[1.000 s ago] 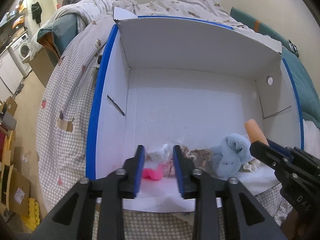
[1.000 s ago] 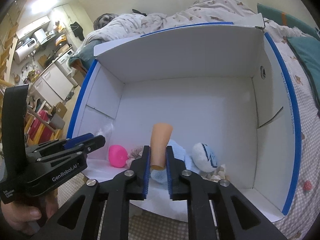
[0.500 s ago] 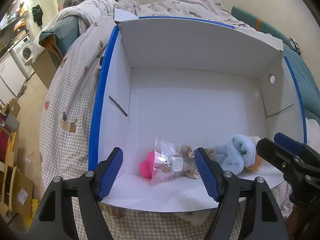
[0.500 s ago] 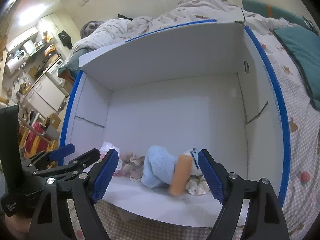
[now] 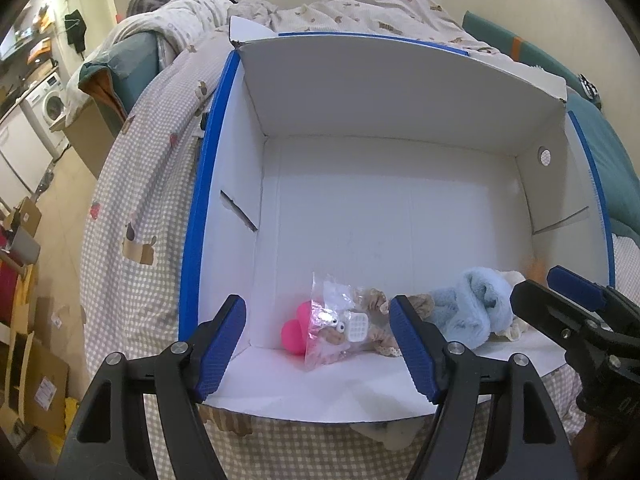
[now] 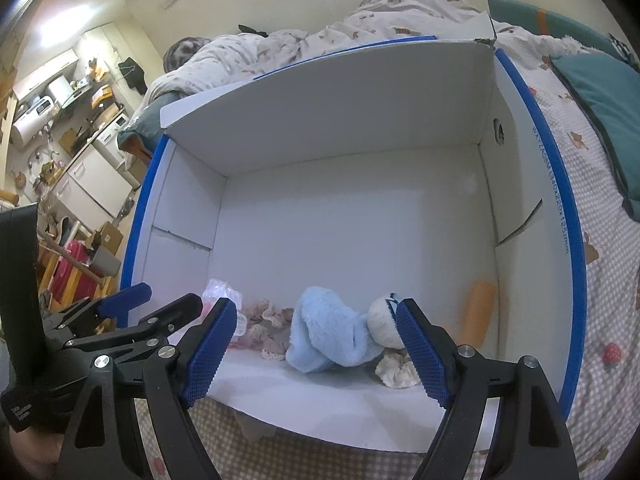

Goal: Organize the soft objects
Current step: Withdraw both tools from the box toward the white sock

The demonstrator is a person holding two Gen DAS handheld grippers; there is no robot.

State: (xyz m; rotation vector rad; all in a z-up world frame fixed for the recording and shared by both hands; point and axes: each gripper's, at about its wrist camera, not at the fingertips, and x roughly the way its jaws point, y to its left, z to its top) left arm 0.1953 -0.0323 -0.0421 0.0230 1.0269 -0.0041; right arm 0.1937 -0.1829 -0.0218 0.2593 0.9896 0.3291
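Right hand-held gripper point(image 6: 316, 354) gapes empty; orange cylinder point(image 6: 478, 312) stands blurred, near-upright by box point(image 6: 360, 220) wall.

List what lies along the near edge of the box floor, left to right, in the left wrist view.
pink ball → clear bag with a googly-eyed toy → light blue plush → orange piece, blurred, by the right wall
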